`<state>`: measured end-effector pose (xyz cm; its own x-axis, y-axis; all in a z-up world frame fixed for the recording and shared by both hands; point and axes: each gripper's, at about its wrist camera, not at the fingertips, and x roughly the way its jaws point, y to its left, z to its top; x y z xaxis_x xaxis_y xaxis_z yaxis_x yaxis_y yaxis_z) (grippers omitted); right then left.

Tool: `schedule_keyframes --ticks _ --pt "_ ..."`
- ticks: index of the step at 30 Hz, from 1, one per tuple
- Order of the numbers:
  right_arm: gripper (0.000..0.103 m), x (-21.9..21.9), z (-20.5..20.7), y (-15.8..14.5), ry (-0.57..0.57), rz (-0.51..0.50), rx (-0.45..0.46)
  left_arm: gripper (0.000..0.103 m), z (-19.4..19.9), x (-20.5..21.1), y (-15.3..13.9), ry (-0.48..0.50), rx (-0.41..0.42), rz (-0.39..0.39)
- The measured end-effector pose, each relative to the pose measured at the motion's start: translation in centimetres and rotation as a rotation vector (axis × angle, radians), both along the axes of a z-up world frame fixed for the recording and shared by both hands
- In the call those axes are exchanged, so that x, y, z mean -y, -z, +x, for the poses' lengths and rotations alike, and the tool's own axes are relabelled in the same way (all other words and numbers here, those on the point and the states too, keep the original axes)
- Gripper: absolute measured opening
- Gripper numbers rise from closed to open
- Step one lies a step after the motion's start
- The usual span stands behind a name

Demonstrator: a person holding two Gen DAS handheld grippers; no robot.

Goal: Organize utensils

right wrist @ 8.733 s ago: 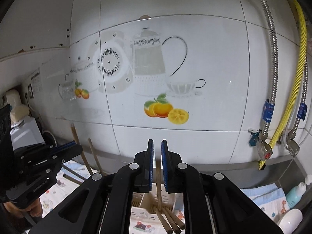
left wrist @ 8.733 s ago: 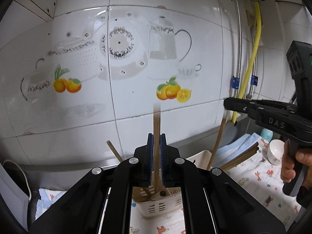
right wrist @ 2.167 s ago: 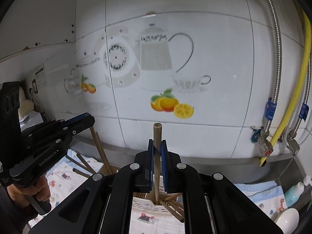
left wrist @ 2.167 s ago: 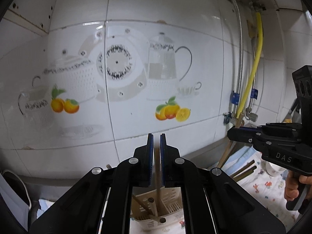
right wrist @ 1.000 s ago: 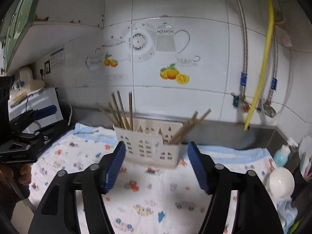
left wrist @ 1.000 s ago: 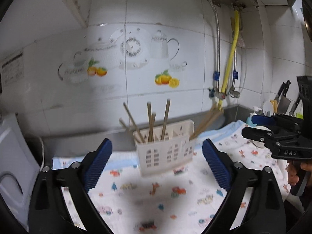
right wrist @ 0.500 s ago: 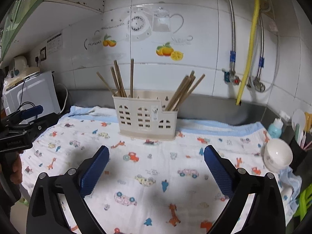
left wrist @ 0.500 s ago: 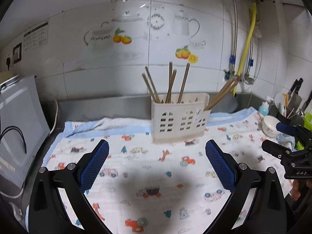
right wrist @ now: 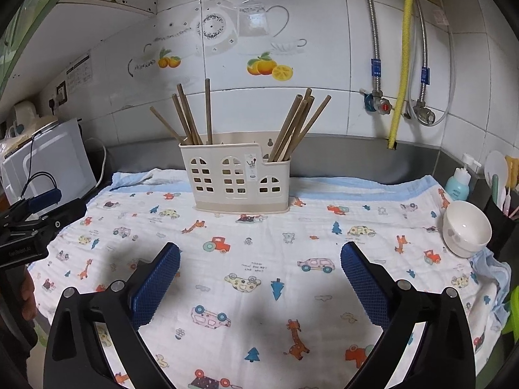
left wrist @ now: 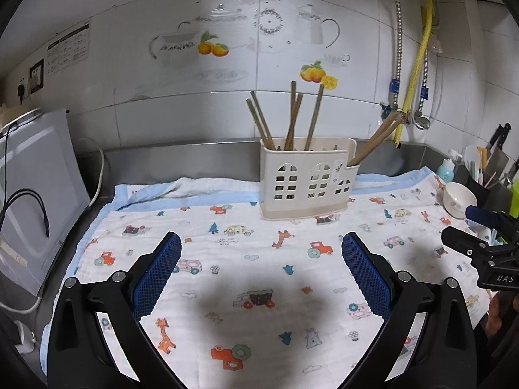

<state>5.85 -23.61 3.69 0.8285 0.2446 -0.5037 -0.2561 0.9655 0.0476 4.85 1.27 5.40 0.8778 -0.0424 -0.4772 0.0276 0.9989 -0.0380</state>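
A cream plastic utensil holder (left wrist: pixel 306 180) (right wrist: pixel 236 178) stands at the back of a patterned cloth. Several wooden chopsticks (left wrist: pixel 290 116) (right wrist: pixel 191 116) stand in its left compartment, and several more (left wrist: pixel 374 141) (right wrist: pixel 300 123) lean right out of its right compartment. My left gripper (left wrist: pixel 261 262) is open and empty, low over the cloth in front of the holder. My right gripper (right wrist: pixel 259 264) is open and empty, likewise in front of the holder. Each gripper shows at the edge of the other's view: the right one (left wrist: pixel 476 230), the left one (right wrist: pixel 39 209).
A white cloth with cartoon prints (left wrist: pixel 259 275) (right wrist: pixel 259 259) covers the steel counter. A white bowl (left wrist: pixel 459 199) (right wrist: pixel 465 227), a blue bottle (right wrist: pixel 457 183) and a dark caddy of tools (left wrist: pixel 486 168) stand at the right. A white appliance (left wrist: pixel 29 194) (right wrist: pixel 42 162) is at the left. The tiled wall is behind.
Both grippers let go of their chopsticks into the holder, opened wide, and pulled back and down from the holder. In the last half second they drew slightly further back.
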Motion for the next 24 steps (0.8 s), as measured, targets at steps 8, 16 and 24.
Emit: schedule_keyframes --ticks 8,16,24 --pt "0.096 -0.3 0.1 0.5 -0.002 -0.015 -0.012 0.098 0.1 -0.6 0.6 -0.008 -0.027 -0.012" --pt "0.096 -0.4 0.2 0.5 -0.005 -0.018 -0.013 0.098 0.0 -0.4 0.9 -0.008 -0.035 0.010" --pt "0.096 -0.6 0.4 0.6 -0.008 -0.021 -0.019 0.098 0.1 -0.5 1.4 -0.002 -0.052 0.005"
